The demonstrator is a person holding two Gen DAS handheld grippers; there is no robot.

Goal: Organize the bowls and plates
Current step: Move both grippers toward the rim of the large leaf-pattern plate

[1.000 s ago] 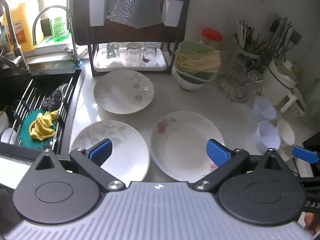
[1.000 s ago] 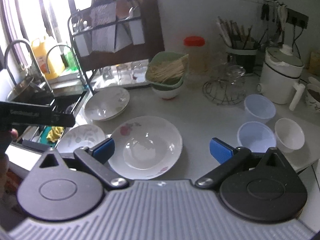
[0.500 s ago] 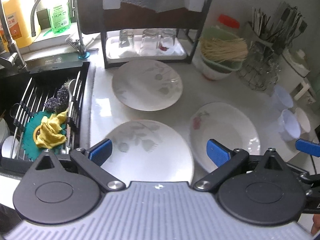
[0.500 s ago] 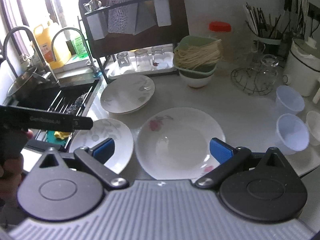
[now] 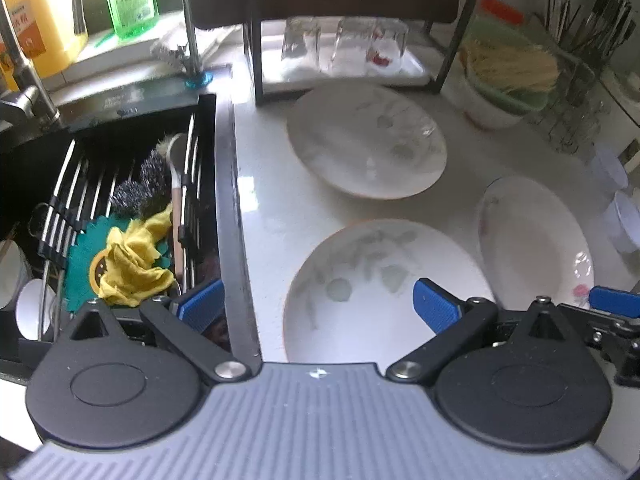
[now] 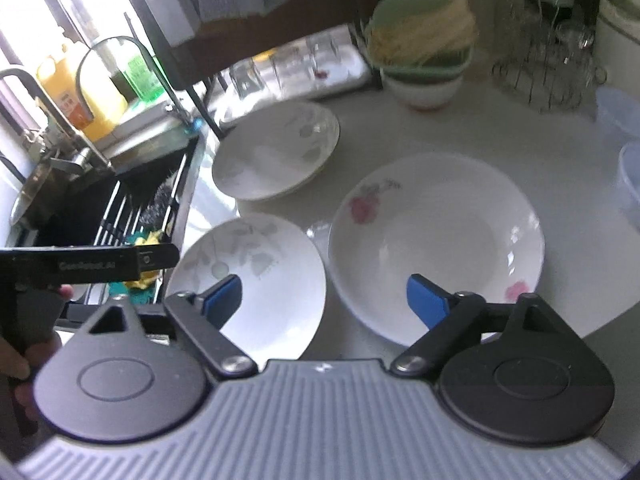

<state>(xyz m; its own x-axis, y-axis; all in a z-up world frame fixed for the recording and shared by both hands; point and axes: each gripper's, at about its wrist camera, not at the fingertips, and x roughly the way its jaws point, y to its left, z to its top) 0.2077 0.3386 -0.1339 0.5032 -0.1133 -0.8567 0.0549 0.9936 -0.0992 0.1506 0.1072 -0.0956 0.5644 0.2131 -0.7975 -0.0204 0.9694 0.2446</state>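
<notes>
Plates lie on the white bench (image 5: 272, 216): near leaf-pattern plate (image 5: 380, 280), far leaf-pattern plate (image 5: 364, 140), rose plate (image 6: 436, 236) at right. Left tool (image 5: 316, 306) open, empty. Right tool (image 6: 324, 300) open, jaws just narrowing, nothing gripped.

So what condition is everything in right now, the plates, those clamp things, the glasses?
Left gripper: open, empty.
Right gripper: open, empty, jaws just narrowing.
Near leaf plate: flat on counter, empty.
Far leaf plate: flat, empty.
Rose plate: flat, empty.
Glasses: upside down on rack tray.
Green bowl: stacked on a white bowl, holding noodles.
</notes>
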